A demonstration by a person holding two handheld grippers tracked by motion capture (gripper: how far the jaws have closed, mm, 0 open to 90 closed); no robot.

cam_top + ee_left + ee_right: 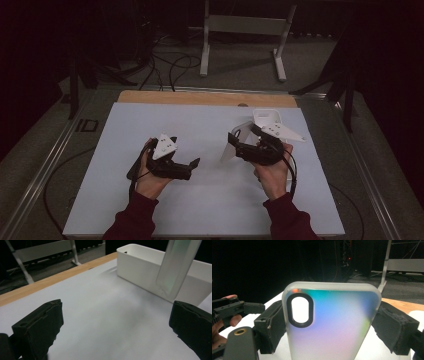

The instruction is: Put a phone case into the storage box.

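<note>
A translucent phone case (pixel 329 325) with an iridescent sheen and a black-ringed camera cutout stands upright between the jaws of my right gripper (pixel 328 333), which is shut on its two long edges. From above, the case (pixel 229 150) sticks out to the left of the right gripper (pixel 240 145) at the table's right middle. My left gripper (pixel 187 157) hovers left of centre and points toward the case. Its jaws (pixel 115 330) stand wide open with nothing between them. The case (pixel 177 265) hangs ahead of it to the right.
A white open box (pixel 267 117) sits on the pale sheet (pixel 200 200) at the back right, just behind the right gripper. A wooden strip (pixel 200 97) edges the far side. A white metal stand (pixel 240 25) and cables lie on the floor beyond.
</note>
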